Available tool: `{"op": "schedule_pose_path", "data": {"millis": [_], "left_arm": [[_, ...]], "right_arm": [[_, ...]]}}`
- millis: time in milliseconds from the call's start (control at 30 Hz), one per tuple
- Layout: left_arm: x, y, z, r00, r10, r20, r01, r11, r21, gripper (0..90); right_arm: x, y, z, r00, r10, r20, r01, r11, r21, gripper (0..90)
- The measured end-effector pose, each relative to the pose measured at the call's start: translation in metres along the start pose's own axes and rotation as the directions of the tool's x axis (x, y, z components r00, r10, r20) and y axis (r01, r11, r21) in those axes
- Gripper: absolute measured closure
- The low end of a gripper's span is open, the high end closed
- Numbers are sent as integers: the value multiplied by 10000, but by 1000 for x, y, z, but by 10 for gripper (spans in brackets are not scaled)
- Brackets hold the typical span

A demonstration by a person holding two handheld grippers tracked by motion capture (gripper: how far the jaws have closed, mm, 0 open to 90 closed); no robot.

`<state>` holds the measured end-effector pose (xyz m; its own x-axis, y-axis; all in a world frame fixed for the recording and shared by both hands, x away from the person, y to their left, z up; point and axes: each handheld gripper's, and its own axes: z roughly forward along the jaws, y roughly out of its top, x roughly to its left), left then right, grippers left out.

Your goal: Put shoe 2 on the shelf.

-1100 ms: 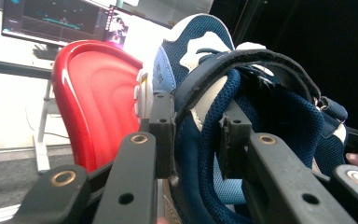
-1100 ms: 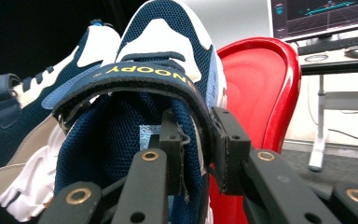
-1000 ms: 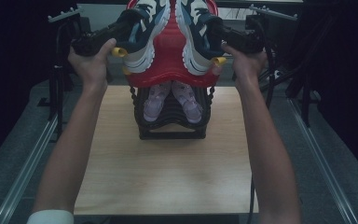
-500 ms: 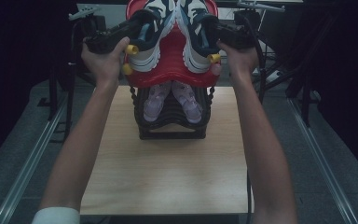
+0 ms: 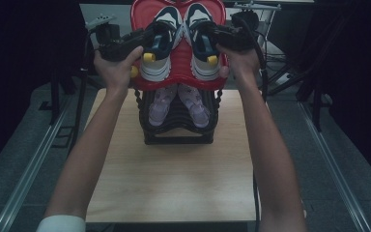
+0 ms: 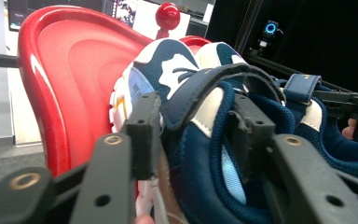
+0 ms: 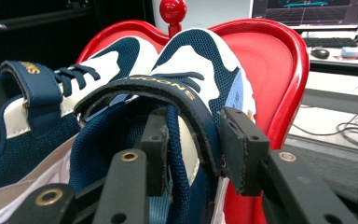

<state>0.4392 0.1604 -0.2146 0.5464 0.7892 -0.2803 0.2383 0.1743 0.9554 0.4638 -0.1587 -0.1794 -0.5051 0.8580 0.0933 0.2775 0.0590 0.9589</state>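
Black claws [image 5: 147, 41] with brass-ringed screw holes; seemingly white sleeve [image 5: 60, 224].

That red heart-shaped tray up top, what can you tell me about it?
The red tray looks like glossy moulded plastic, heart-shaped with a raised rim and stepped hollows, and a red knob stands at its notch. It sits tilted atop a black rack on the wooden table. A navy-and-white pair of sneakers lies in it, toes toward the knob.

Both forearms reach forward; left gripper [image 5: 147, 41] and right gripper [image 5: 211, 35] level, jaws just opened, pads loosened.
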Motion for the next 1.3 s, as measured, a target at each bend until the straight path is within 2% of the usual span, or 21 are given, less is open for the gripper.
{"op": "schedule_pose_path", "data": {"millis": [167,267,433,467,500,667,700,767,900,1000,1067,1300], "left_arm": [[5,2,-4,9988,-317,379,318,9995,-23,475],[6,4,-8,9979,-408,509,413,9991,-94,449],[10,4,-14,9929,-791,894,806,9967,-132,444],[11,3,-15,9925,-826,905,844,9963,-157,443],[11,3,-17,9924,-847,896,869,9960,-214,443],[16,2,-24,9892,-988,1085,1017,9946,-217,439],[17,1,-26,9878,-1034,1164,1064,9941,-197,439],[18,-1,-31,9894,-962,1089,999,9946,-294,440],[20,-7,-38,9878,-1045,1156,1096,9932,-389,445],[19,-11,-43,9872,-1019,1223,1075,9934,-407,445],[20,-13,-47,9865,-1003,1297,1061,9936,-389,444],[27,-22,-65,9855,-1007,1365,1059,9939,-312,442]], "right_arm": [[-3,-1,0,9986,321,-425,-318,9995,86,507],[-6,-3,-2,9938,545,-965,-543,9985,48,417],[-9,-7,-6,9882,867,-1261,-892,9959,-142,384],[-12,-9,-8,9829,1055,-1507,-1109,9935,-274,379],[-12,-9,-8,9829,1055,-1507,-1109,9935,-274,379],[-16,-15,-17,9664,1269,-2235,-1443,9875,-632,379],[-16,-15,-17,9664,1269,-2235,-1443,9875,-632,379],[-17,-18,-21,9615,1282,-2429,-1513,9853,-790,381],[-19,-23,-30,9510,1376,-2767,-1724,9794,-1054,380],[-20,-28,-37,9509,1243,-2834,-1628,9798,-1163,380],[-23,-35,-45,9460,1250,-2990,-1717,9758,-1353,383],[-31,-52,-57,9381,1227,-3239,-1798,9718,-1528,388]]}}
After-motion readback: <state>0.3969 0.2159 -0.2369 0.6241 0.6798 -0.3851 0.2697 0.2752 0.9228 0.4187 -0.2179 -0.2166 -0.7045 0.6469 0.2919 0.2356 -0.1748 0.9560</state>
